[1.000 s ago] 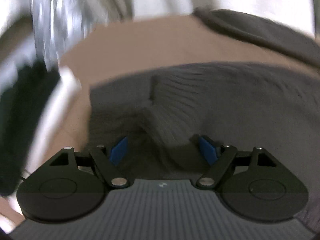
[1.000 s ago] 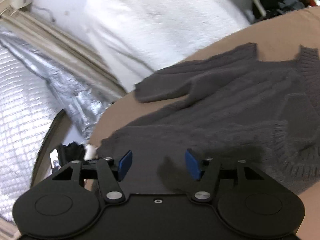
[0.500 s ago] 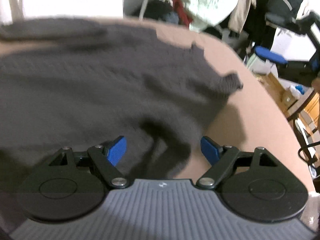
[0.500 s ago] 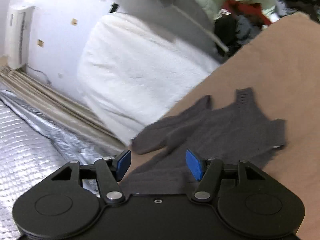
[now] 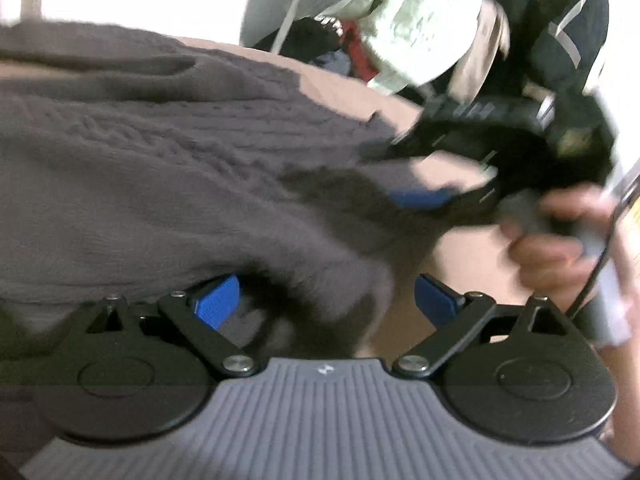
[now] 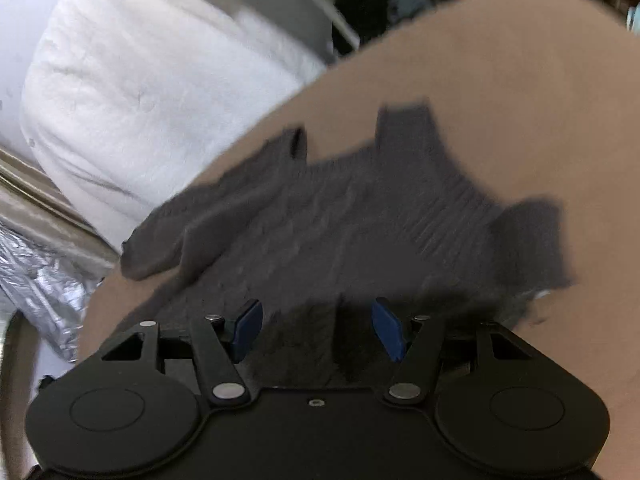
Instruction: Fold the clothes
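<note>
The left gripper (image 5: 326, 298) has dropped closer to the one grey sweater (image 5: 168, 184), and the right gripper (image 5: 420, 199) has now come into its view, held by a hand (image 5: 560, 240); two grippers, both with fingers spread wide and holding nothing; the sweater lies flat on the brown table (image 6: 500, 92), and a white cushion (image 6: 160, 80) sits behind.
</note>
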The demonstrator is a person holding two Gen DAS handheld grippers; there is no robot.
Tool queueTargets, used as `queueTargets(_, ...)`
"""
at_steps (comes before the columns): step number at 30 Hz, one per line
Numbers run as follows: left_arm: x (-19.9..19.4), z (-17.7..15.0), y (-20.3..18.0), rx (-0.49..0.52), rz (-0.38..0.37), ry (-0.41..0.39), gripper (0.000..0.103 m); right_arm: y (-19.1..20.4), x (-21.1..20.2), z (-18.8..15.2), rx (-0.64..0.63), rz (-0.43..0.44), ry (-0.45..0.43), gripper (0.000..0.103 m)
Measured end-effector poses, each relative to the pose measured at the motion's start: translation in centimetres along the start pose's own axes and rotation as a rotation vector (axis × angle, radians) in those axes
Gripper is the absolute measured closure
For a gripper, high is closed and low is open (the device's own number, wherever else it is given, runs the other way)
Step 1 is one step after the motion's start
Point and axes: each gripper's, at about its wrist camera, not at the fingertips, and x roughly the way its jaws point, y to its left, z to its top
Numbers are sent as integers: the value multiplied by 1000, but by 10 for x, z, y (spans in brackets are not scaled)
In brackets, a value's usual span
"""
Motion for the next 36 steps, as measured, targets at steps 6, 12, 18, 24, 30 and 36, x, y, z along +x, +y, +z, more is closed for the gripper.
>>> queueTargets(6,4,-7,9,-107,-78,37,87,15,13,-12,-131,-16,96,87)
queueTargets(12,-20,-35,-25,-22,-136,28,88,17,-66,-22,-206,-56,-36,90)
queueTargets(18,-9,-73,-40,-11,19,69,78,10,-34,-30,-265,-302,117,73)
queueTargets(24,-16,-68,-34,-96,-17,73,58,28,-42,-30,-330,-356,45,57)
queueTargets(30,-33,-82,-34,-35,56,80,57,26,-61,-17,-262,-249,-31,57)
queueTargets(36,-61,-90,-34,-51,68,75,40,51,-53,-23,-316,-19,13,54)
